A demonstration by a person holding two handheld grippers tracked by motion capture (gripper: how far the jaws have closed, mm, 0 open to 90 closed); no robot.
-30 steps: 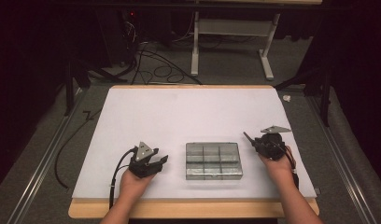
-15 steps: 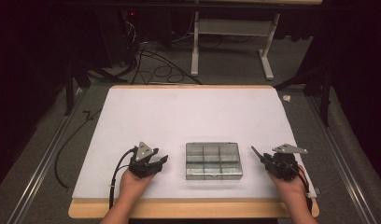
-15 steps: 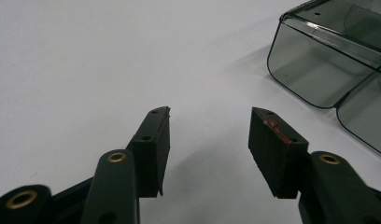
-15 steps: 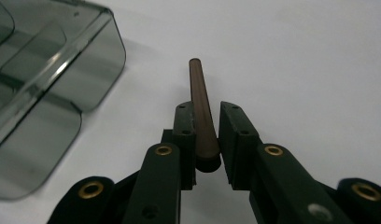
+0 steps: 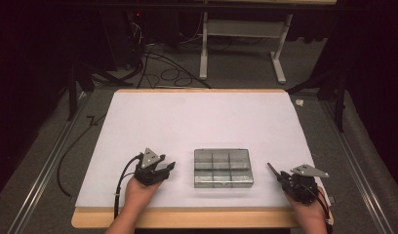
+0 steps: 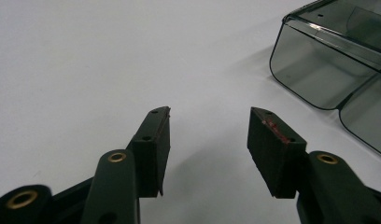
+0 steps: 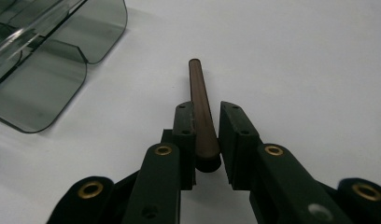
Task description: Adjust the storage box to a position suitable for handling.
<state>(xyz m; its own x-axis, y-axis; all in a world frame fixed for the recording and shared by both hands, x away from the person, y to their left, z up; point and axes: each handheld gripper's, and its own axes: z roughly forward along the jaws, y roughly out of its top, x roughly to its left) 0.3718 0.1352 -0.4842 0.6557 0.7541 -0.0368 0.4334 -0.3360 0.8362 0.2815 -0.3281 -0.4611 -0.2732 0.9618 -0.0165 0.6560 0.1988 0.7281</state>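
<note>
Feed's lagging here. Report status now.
Left gripper open, empty. Right gripper shut on brown stick. Compartment box between them on table. Path clear.

White tabletop [image 5: 202,122] seen from above, clear compartment box [image 5: 222,167] near its front edge, left hand-held gripper [image 5: 164,169] just left of the box, right hand-held gripper [image 5: 277,174] at the right with a thin dark stick [image 5: 273,170] pointing toward the box, cables on the floor beyond.

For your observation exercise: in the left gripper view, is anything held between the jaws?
No. The left gripper has its jaws apart over bare white table, nothing between them.
</note>
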